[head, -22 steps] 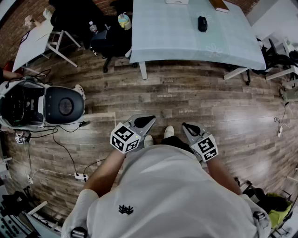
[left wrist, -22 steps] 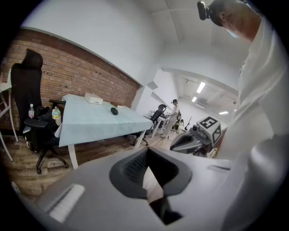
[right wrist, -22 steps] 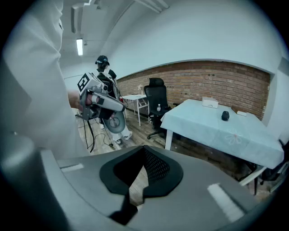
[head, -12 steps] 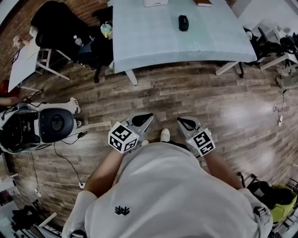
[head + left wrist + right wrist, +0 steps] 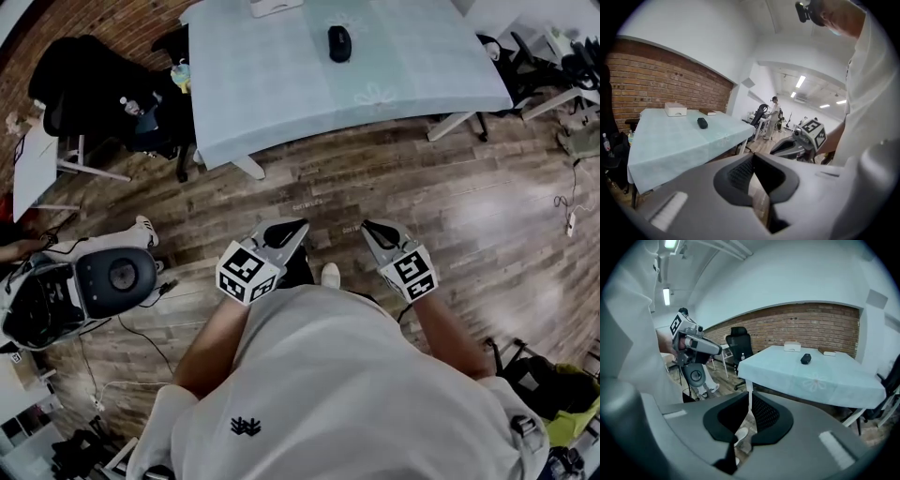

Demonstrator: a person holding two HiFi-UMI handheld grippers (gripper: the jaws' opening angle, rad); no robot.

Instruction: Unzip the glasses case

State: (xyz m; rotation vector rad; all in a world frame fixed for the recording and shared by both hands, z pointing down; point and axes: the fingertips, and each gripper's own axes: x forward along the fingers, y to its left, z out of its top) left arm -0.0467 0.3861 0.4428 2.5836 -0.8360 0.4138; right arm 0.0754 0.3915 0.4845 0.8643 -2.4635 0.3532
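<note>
The person stands off from the table (image 5: pixel 281 94), both tools held close at the waist. The left gripper (image 5: pixel 286 228) has its jaws pressed together on nothing, and the right gripper (image 5: pixel 377 230) is the same (only floorboards show through the slits). The black glasses case (image 5: pixel 339 43) lies on the pale cloth, well ahead of both grippers and untouched. A white box (image 5: pixel 262 7) sits beyond it, off toward the left gripper's side.

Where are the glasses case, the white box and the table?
glasses case (image 5: pixel 339 43), head view: middle of its dark top.
white box (image 5: pixel 263 7), head view: its flat top, by the picture's upper edge.
table (image 5: pixel 281 94), head view: bare pale cloth left of the case.
</note>
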